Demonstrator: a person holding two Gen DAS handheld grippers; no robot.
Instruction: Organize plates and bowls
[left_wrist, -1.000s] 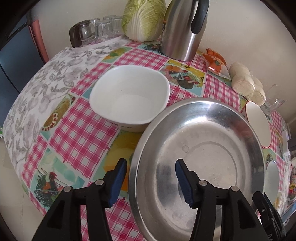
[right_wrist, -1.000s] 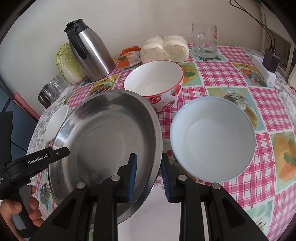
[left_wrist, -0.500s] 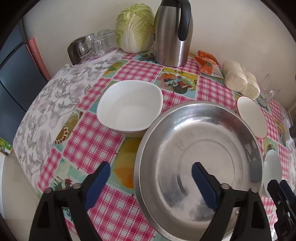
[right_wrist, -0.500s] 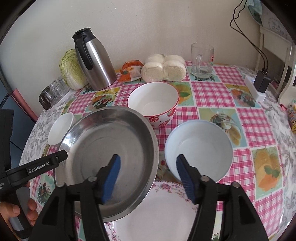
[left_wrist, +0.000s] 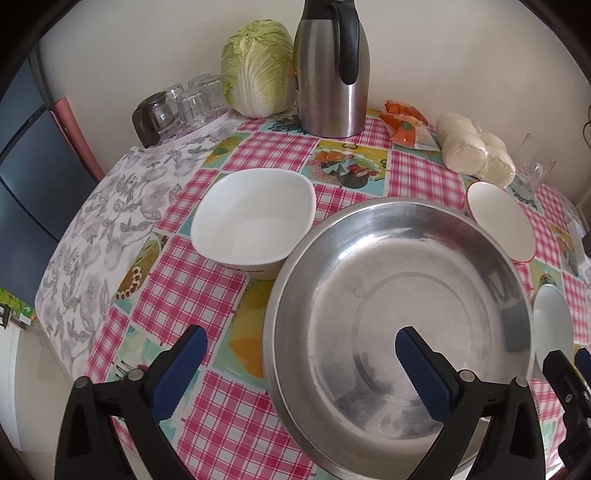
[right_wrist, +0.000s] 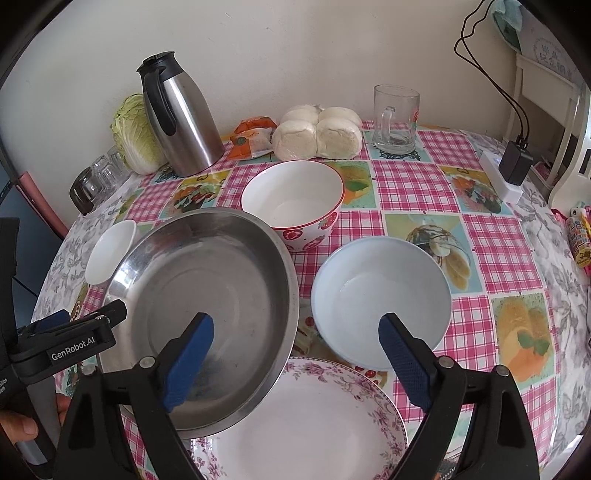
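A wide steel basin (left_wrist: 399, 280) (right_wrist: 207, 295) rests on the checked table, its near edge overlapping a floral plate (right_wrist: 303, 417). A white square bowl (left_wrist: 255, 229) (right_wrist: 109, 251) sits to its left. A strawberry-print bowl (right_wrist: 295, 199) (left_wrist: 502, 221) stands behind it and a pale blue bowl (right_wrist: 380, 295) (left_wrist: 552, 321) to its right. My left gripper (left_wrist: 299, 373) is open and empty above the basin's left rim. My right gripper (right_wrist: 295, 362) is open and empty above the plate, between basin and blue bowl.
At the back stand a steel thermos jug (left_wrist: 332, 66) (right_wrist: 181, 114), a cabbage (left_wrist: 258, 66), upturned glasses (left_wrist: 177, 107), orange packets (left_wrist: 404, 123), bagged buns (right_wrist: 317, 133) and a glass mug (right_wrist: 395, 118). A power strip with a charger (right_wrist: 506, 173) lies at the right edge.
Both grippers have opened wide, let go of the steel basin's rim and drawn back and up. The basin now rests on the table and plate.
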